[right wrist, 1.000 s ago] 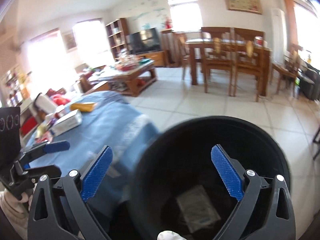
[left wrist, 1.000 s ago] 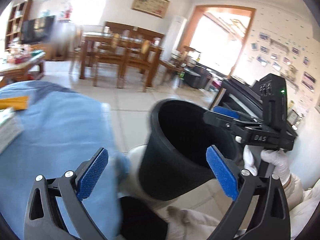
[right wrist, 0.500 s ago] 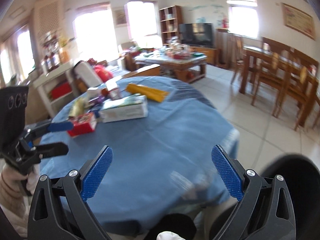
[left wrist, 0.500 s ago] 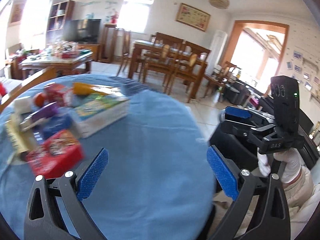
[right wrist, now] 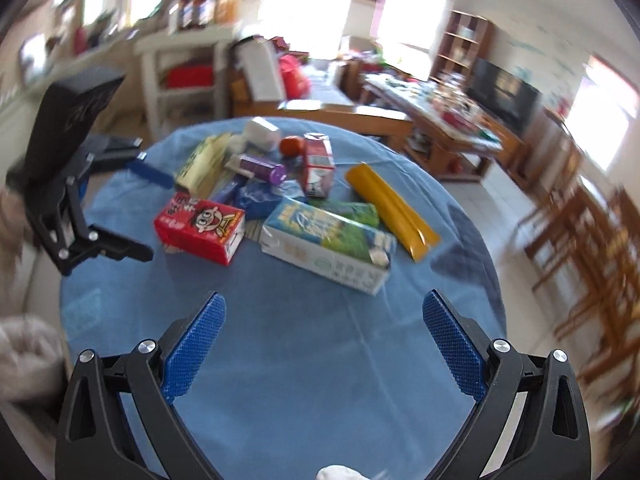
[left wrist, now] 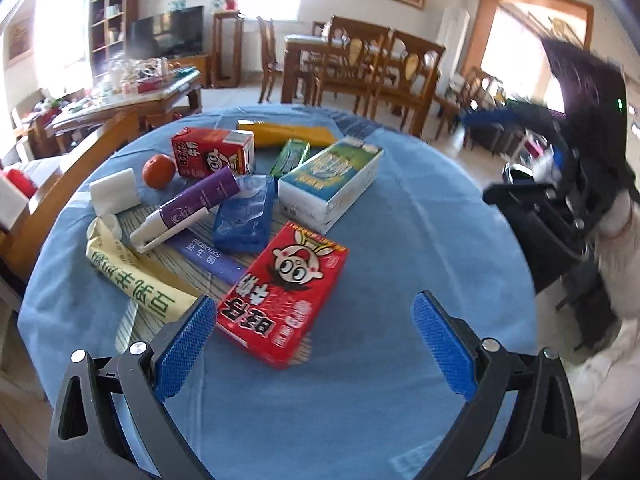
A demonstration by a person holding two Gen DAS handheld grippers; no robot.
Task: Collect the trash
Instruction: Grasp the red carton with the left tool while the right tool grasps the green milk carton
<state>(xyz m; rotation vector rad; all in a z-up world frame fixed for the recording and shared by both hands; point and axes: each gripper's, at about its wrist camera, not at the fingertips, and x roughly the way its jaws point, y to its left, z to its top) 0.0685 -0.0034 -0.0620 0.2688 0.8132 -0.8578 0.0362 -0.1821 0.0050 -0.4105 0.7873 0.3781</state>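
Left gripper (left wrist: pixel 316 344), seen from its own wrist camera: jaws spread wide, nothing between the blue pads (left wrist: pixel 182 350). It hovers over the round table covered with a blue cloth (left wrist: pixel 420 240). Directly ahead of the left-hand pad, almost touching its tip in this view, lies a red carton with a cartoon face (left wrist: pixel 286 294). Beyond it, farther from the jaws, sits the cluster of trash: a blue packet (left wrist: pixel 244 216), a purple tube with a white cap (left wrist: pixel 188 210), a pale yellow bag with green print (left wrist: pixel 134 280), a blue-green-and-white carton (left wrist: pixel 330 182), a second red carton (left wrist: pixel 212 152), a green packet (left wrist: pixel 290 156), a long yellow wrapper (left wrist: pixel 286 134), an orange fruit (left wrist: pixel 159 171) and a white block (left wrist: pixel 114 192).

Right gripper (right wrist: pixel 322 344), from its wrist camera: likewise released and empty, poised above bare cloth at the near rim. The blue-green-and-white carton lies ahead between the pads, well apart from them; the cartoon-face carton lies ahead and to the left. The left gripper appears at the far left, blurred, open beside that red carton.
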